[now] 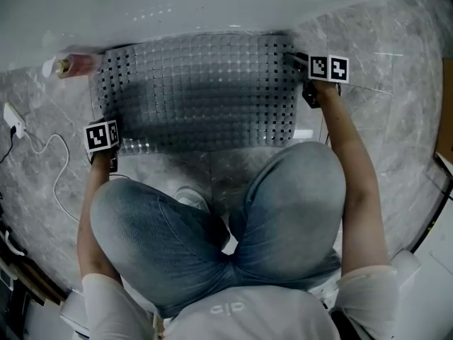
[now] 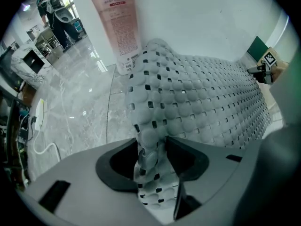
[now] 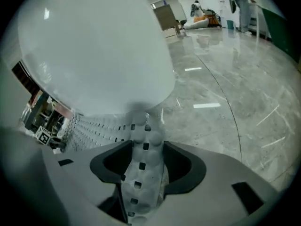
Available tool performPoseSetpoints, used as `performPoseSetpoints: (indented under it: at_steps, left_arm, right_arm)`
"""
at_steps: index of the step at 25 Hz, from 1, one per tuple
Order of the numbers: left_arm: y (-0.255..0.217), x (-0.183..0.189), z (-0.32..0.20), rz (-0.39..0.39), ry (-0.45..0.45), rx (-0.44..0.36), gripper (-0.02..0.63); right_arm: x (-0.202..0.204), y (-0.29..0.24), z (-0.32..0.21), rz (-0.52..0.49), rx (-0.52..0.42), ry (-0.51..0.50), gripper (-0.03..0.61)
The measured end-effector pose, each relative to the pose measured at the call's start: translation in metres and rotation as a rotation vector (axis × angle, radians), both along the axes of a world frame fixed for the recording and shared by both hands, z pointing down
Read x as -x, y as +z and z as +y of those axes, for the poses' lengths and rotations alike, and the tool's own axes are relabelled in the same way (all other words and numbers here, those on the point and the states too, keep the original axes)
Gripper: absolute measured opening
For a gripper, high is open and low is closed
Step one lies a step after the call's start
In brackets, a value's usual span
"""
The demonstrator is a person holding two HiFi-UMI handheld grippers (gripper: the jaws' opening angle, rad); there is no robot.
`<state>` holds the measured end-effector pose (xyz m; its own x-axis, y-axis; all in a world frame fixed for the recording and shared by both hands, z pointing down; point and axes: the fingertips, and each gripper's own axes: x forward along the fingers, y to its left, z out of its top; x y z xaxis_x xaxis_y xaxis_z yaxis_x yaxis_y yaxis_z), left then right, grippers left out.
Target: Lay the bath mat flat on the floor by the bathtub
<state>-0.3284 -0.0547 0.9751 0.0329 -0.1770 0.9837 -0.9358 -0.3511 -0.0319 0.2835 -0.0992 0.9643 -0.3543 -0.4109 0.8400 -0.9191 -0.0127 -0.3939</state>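
The grey perforated bath mat lies spread on the marble floor along the white bathtub. My left gripper pinches the mat's near-left corner, which bunches between its jaws. At the far-right corner, by the tub, my right gripper holds a strip of mat pressed between its jaws. From the left gripper view the mat rises from the jaws and runs off toward the other gripper. The tub's rounded wall looms just above the right gripper.
A pink bottle lies by the tub at the mat's far-left corner and shows close up as a pink bottle. A white plug and cable trail on the floor at left. The person's jeans-clad knees crouch right behind the mat.
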Motion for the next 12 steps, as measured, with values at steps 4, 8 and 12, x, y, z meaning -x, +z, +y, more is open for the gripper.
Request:
performPoseSetpoints:
  at_steps: [4,8,12]
  left_arm:
    - [-0.002,0.001,0.000,-0.014,0.005,-0.018,0.192]
    - [-0.001,0.002,-0.001,-0.019,0.007,-0.030,0.199]
    - [-0.002,0.002,-0.002,-0.030,0.013,-0.041,0.206]
  right_arm:
    - [0.001,0.004,0.002,0.202,0.002,-0.097,0.216]
    - [0.002,-0.002,0.002,0.342,0.004,-0.123,0.193]
    - [-0.002,-0.008,-0.002,0.493,-0.027,-0.149,0.241]
